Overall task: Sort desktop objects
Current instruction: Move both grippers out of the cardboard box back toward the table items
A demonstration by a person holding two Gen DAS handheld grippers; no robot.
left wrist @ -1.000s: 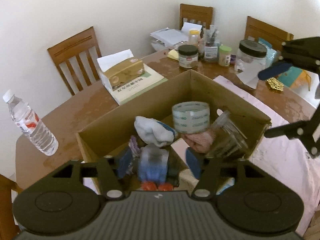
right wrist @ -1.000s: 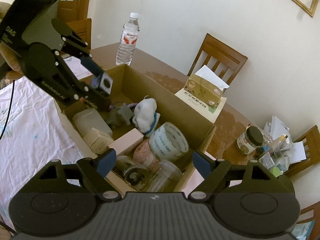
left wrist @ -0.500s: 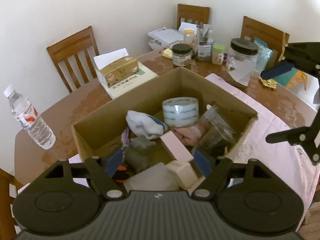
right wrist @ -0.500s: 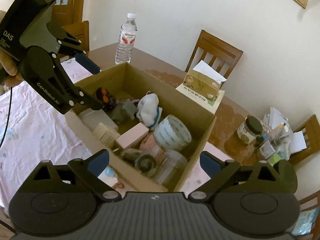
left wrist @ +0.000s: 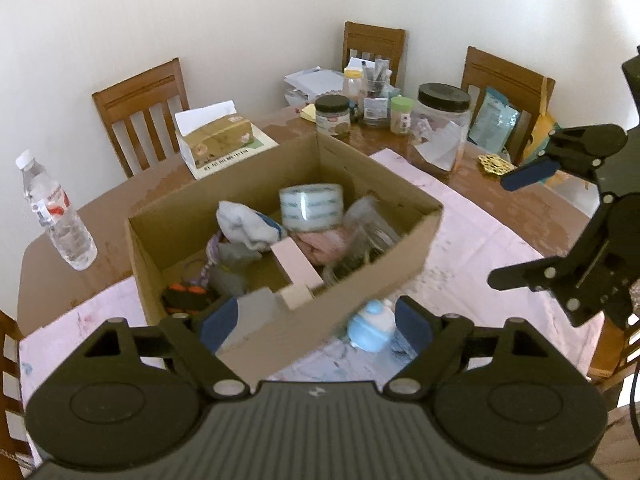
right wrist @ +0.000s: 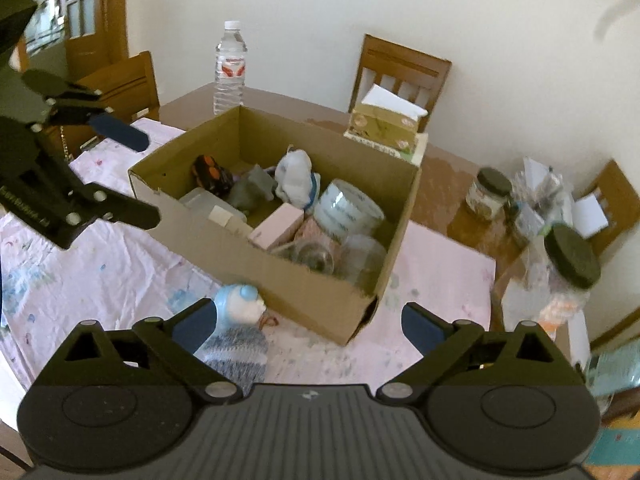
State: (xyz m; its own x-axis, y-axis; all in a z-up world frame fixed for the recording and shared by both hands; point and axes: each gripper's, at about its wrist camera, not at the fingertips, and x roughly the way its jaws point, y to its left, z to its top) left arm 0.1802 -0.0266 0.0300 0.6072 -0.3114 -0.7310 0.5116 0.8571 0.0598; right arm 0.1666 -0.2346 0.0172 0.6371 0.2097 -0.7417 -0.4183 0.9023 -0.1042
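Cardboard box (left wrist: 360,280) farther off now, pink cloth (left wrist: 480,240) beneath

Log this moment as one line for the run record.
left gripper: jaws opening, empty | right gripper: jaws opening, empty | cardboard box: filled, on tablecloth | blue-capped bottle in knit sleeve: outside box, unsorted

We've got both tools angled down. Left tool (left wrist: 316,320): jaws opening, nothing pressed btwn the blue pads. Right tool (right wrist: 310,326): jaws opening too, wide, pads gripping nothing. In each view the other tool shows at the frame edge w/ fingers spread, well apart from its partner
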